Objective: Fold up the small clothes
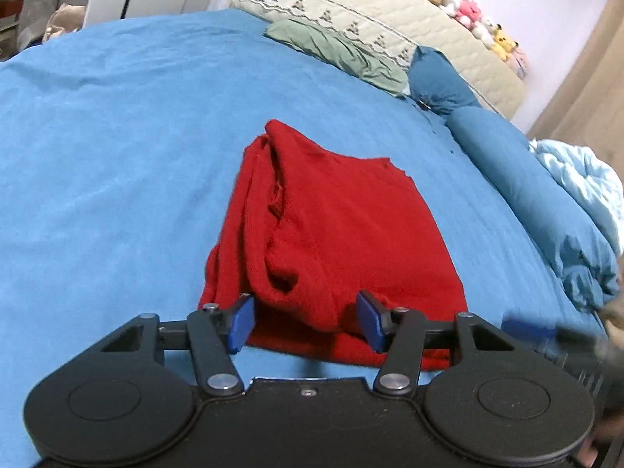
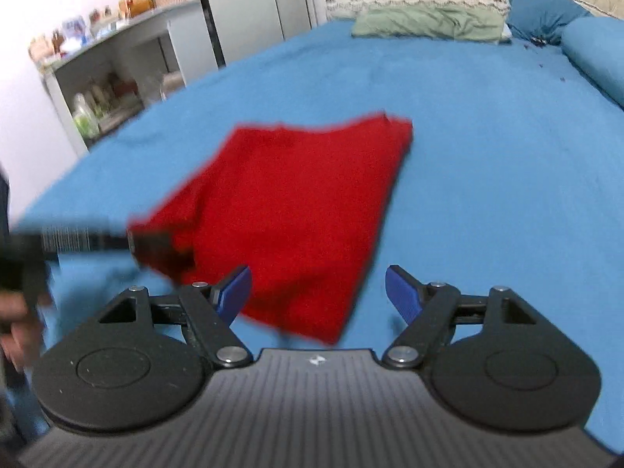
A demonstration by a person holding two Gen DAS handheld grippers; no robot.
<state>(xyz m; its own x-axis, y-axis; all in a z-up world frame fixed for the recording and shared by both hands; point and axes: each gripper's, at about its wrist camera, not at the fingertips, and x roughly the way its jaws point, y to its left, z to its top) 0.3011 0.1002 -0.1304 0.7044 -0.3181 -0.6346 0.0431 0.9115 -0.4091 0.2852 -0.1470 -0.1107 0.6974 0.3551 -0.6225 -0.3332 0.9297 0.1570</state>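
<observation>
Left wrist view: red garment lies folded in a rough rectangle on the blue bedsheet, w/ bunched ridges along its left side. Left gripper sits at the garment's near edge, jaws spread apart, blue pads on either side of a raised fold — whether they touch the cloth can't be told, nothing pinched. Far end of bed: green cloth, dark blue pillow, cream quilted headboard w/ plush toys on top. Right wrist view (blurry): same garment mid-bed, its near right corner between the right gripper fingers — jaws wide apart, holding nothing, right pad over bare sheet. Left gripper shows as a dark smear at the garment's left corner. Shelf unit stands beyond the bed at left.
</observation>
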